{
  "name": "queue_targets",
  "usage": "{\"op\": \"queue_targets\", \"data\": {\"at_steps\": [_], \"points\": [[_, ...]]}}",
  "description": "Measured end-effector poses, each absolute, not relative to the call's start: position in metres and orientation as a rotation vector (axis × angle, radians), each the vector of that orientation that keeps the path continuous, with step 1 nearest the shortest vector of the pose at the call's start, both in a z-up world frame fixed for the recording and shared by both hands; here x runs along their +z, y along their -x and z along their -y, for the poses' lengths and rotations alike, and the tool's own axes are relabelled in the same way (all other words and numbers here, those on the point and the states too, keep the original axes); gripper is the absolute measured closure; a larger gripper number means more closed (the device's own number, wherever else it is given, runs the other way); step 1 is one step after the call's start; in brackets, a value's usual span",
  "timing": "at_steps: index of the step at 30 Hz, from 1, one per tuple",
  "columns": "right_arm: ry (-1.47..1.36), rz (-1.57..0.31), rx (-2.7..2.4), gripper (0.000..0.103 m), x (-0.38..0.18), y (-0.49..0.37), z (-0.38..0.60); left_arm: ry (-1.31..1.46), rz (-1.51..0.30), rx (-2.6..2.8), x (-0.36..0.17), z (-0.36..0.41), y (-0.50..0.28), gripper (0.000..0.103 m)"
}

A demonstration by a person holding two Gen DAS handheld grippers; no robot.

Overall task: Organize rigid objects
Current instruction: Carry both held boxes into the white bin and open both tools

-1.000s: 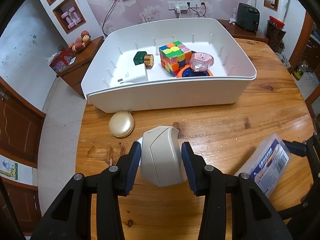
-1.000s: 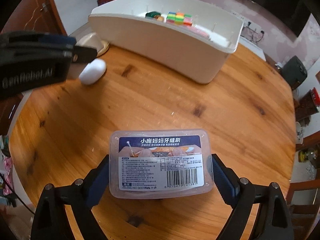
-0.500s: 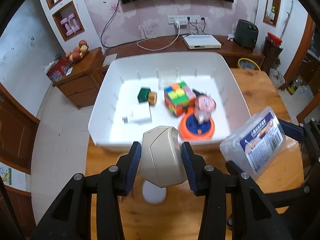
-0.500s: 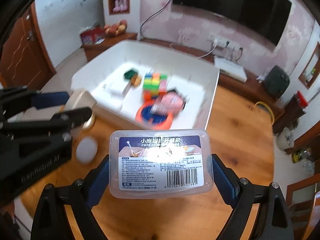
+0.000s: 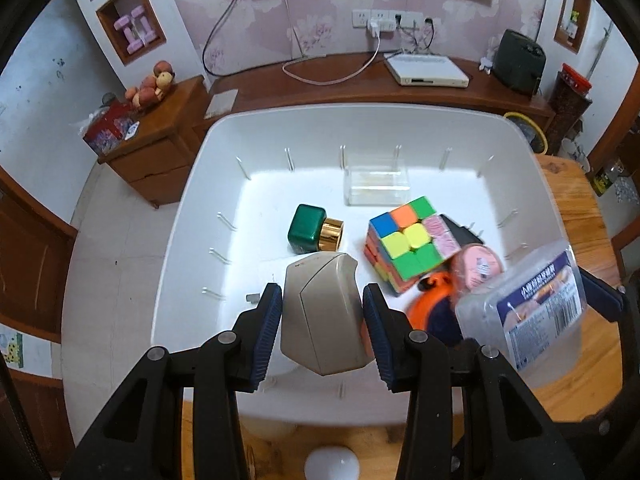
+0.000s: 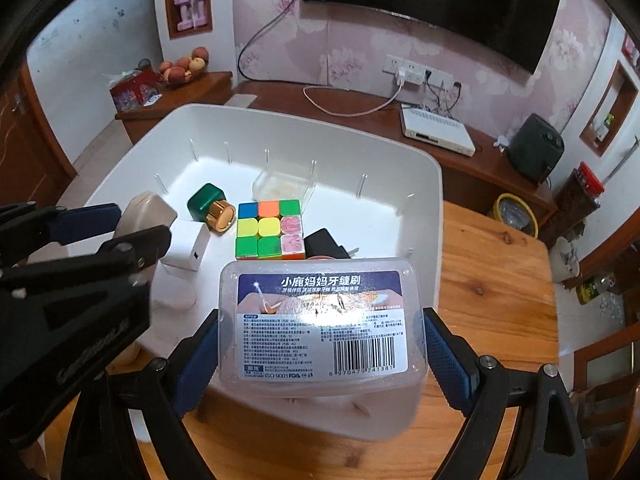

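Observation:
My left gripper [image 5: 322,320] is shut on a beige faceted case [image 5: 322,312], held in the air above the near left part of the white bin [image 5: 192,184]. My right gripper [image 6: 320,344] is shut on a clear plastic floss-pick box [image 6: 320,320] with a blue label, held over the bin's near right rim [image 6: 436,264]. The same box [image 5: 532,308] shows at the right of the left wrist view, and the beige case [image 6: 146,212] at the left of the right wrist view. In the bin lie a colour cube [image 5: 404,248], a green bottle with a gold cap [image 5: 314,230], a small clear box [image 5: 376,186], a white charger [image 6: 186,246] and an orange-and-pink toy [image 5: 460,276].
The bin stands on a round wooden table [image 6: 492,280]. A white egg-shaped thing [image 5: 332,462] lies on the table just below the bin's near wall. Behind the table run a dark sideboard with a white set-top box [image 5: 426,72] and a low cabinet with fruit [image 5: 152,84].
Both grippers have risen and moved forward from over the bare table to above the bin, each keeping its hold. The white egg-shaped thing has dropped to the bottom edge of the left wrist view.

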State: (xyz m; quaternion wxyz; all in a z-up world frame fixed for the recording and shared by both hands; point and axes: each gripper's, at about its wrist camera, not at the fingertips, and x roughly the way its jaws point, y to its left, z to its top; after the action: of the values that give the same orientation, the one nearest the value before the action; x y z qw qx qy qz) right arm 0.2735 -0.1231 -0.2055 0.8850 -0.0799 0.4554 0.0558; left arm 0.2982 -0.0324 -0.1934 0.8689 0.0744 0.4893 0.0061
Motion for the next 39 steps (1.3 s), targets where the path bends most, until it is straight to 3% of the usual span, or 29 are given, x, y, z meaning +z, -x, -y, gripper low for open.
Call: {"op": "queue_targets", "data": {"at_steps": [9, 11, 13, 17, 39], "points": [[0.113, -1.046, 0.114, 0.008, -0.232, -0.291, 0.12, -0.188, -1.113, -0.015, -0.229, 0.033, -0.32, 0.056], [0.102, -1.06, 0.108, 0.008, -0.235, -0.291, 0.119, -0.188, -1.132, -0.014, -0.236, 0.032, -0.321, 0.036], [0.129, -1.05, 0.082, 0.008, -0.236, -0.29, 0.117, -0.185, -1.131, 0.005, -0.239, 0.028, -0.322, 0.027], [0.124, -1.037, 0.061, 0.007, -0.239, -0.288, 0.122, -0.138, -1.151, -0.016, -0.244, 0.022, -0.323, 0.018], [0.119, -0.839, -0.011, 0.006, -0.19, -0.247, 0.128, -0.128, -1.007, -0.02, -0.185, 0.02, -0.279, 0.017]]}}
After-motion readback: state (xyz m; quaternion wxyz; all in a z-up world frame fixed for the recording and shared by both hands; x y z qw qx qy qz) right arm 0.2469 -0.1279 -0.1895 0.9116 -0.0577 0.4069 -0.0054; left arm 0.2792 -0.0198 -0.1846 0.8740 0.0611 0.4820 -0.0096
